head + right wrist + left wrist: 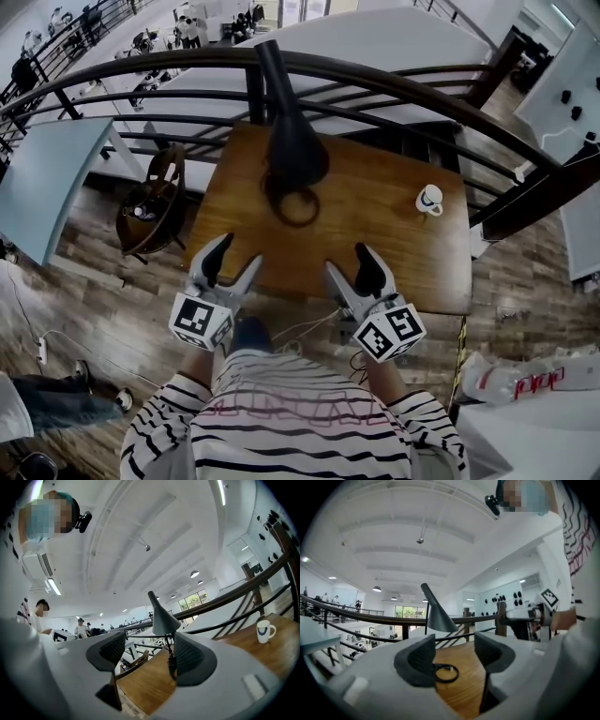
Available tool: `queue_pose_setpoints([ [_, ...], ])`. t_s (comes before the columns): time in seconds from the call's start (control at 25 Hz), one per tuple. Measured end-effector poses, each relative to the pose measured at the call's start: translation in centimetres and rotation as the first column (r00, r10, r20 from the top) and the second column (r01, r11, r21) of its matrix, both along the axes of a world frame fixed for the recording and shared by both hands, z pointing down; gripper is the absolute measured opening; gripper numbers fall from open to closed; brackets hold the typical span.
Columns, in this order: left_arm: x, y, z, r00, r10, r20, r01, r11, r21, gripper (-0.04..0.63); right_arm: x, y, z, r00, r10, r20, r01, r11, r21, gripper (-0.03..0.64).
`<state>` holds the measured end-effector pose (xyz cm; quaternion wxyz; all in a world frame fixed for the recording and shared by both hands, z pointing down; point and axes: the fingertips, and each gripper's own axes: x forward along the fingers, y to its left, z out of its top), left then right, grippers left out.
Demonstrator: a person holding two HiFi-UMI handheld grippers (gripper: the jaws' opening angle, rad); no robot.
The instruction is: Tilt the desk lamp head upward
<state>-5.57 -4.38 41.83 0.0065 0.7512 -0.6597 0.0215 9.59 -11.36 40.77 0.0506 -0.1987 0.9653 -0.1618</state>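
Trouble, if it comes, will likely start at the lamp head, a dark smooth cone standing at the far middle of the desk, close to the railing. My left gripper and right gripper hover over the near edge of the desk, both with jaws spread wide and nothing between them, well short of the lamp.

A cone like that gives the pads little to bite on. If I close on its slope, I judge the jaws could slide off toward the narrow end. If I push upward with one gripper only, the whole lamp may rock or skid toward the railing instead of pivoting at its joint (the foot is hidden beneath the head from above, so I cannot say how broad it is). Bracing the stem with the other gripper seems wise.

The cable lies in a loose loop on the wood just in front of the lamp, right on my line of approach, and a jaw could catch it and drag the lamp.

A white mug sits well apart at the right, clear of the reach. A chair stands off the desk's left side.
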Motion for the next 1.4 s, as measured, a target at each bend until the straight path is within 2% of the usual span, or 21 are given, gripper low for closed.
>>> queue_pose_setpoints([
  [0.4,-3.9,-6.3,0.6,0.998,0.065,0.004,-0.065,0.998,-0.012,0.253,-3.2,-4.8,0.1,0.998,0.067,-0.003,-0.067,0.998,-0.003,0.311],
  [0.84,-11.9,-14.1,0.5,0.989,0.139,0.048,-0.137,0.99,-0.045,0.255,-9.8,-10.6,0.7,0.989,0.147,0.001,-0.147,0.987,-0.058,0.308],
  [1.24,-15.2,-20.7,2.6,0.964,0.241,0.113,-0.235,0.97,-0.07,0.254,-13.8,-13.4,2.1,0.982,0.186,-0.012,-0.186,0.978,-0.092,0.309],
  [1.4,-16.6,-23.0,4.7,0.95,0.279,0.139,-0.266,0.958,-0.108,0.254,-15.4,-13.7,2.6,0.981,0.191,-0.013,-0.192,0.976,-0.101,0.309],
])
